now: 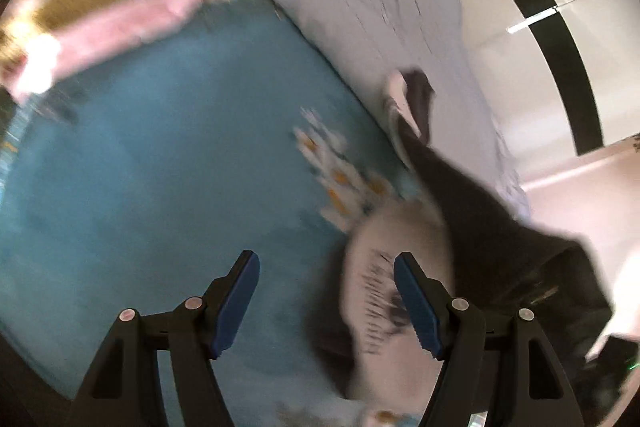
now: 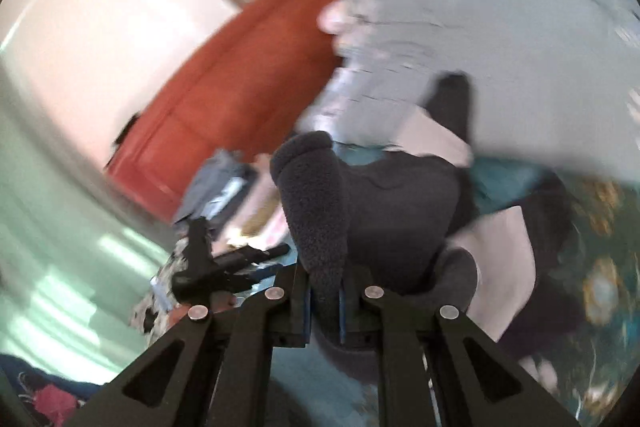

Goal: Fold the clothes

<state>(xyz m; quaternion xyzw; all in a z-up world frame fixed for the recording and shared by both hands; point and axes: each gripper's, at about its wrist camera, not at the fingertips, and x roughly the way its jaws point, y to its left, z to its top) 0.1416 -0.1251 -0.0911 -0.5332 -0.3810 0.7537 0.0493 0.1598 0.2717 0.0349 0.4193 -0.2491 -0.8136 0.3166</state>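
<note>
We hold our left gripper (image 1: 326,301) wide open with nothing in it above the blue flowered bed sheet (image 1: 160,167), while our right gripper (image 2: 324,303) pinches the fuzzy dark grey garment (image 2: 360,203) hanging on our right.

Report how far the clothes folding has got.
Done: a folded stack seemingly lies on the teal sheet. In hand: the right gripper clamps the dark fleece garment, still rumpled; the left gripper is open, empty. Left: folding that garment.
</note>
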